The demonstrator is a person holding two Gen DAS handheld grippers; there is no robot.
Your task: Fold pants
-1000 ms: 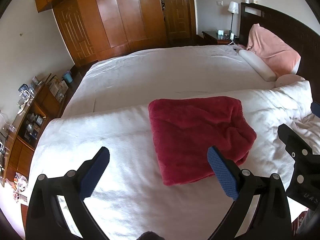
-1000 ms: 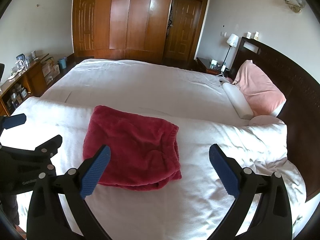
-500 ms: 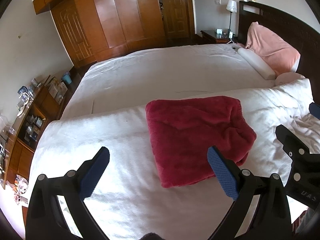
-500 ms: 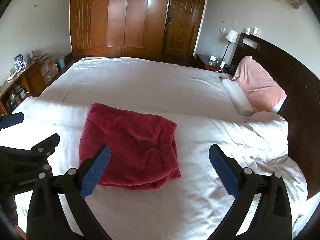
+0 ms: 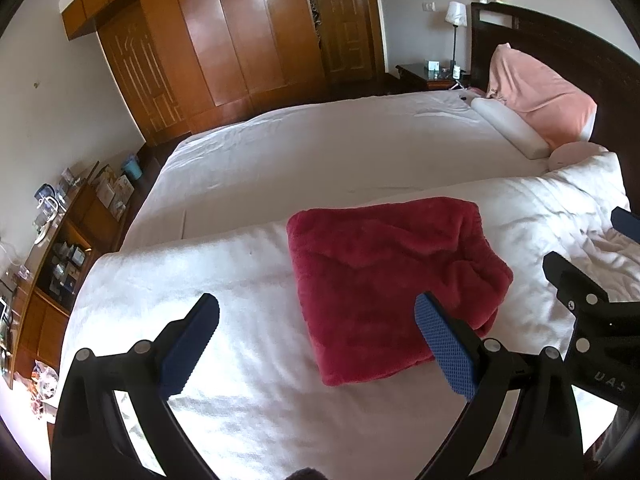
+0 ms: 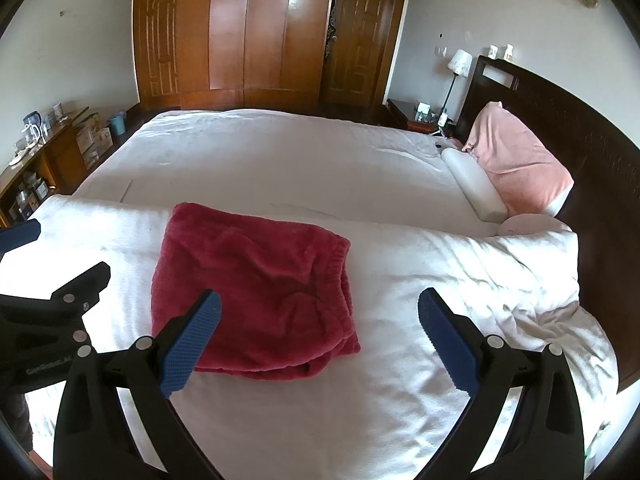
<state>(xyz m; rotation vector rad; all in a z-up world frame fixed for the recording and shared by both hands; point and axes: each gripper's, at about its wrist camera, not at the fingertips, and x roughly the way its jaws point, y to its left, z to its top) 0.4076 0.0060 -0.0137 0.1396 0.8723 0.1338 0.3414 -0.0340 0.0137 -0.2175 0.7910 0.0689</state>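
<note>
The red fleece pants [image 5: 388, 280] lie folded into a thick rectangle on the white duvet [image 5: 224, 280], with the elastic waistband on the right side in the right wrist view [image 6: 256, 296]. My left gripper [image 5: 316, 344] is open and empty, held above the duvet just in front of the pants' near left edge. My right gripper [image 6: 318, 340] is open and empty, held above the pants' near right corner. Each gripper shows at the edge of the other's view.
A pink pillow [image 6: 516, 168] and a white bolster [image 6: 474, 188] lie by the dark headboard [image 6: 580, 132] on the right. A wooden wardrobe [image 6: 248, 32] stands behind the bed. A cluttered sideboard [image 5: 52, 240] runs along the left.
Both grippers have drifted slightly, so the pants sit a little further left in both views. The pants have not moved and both grippers stay open.
</note>
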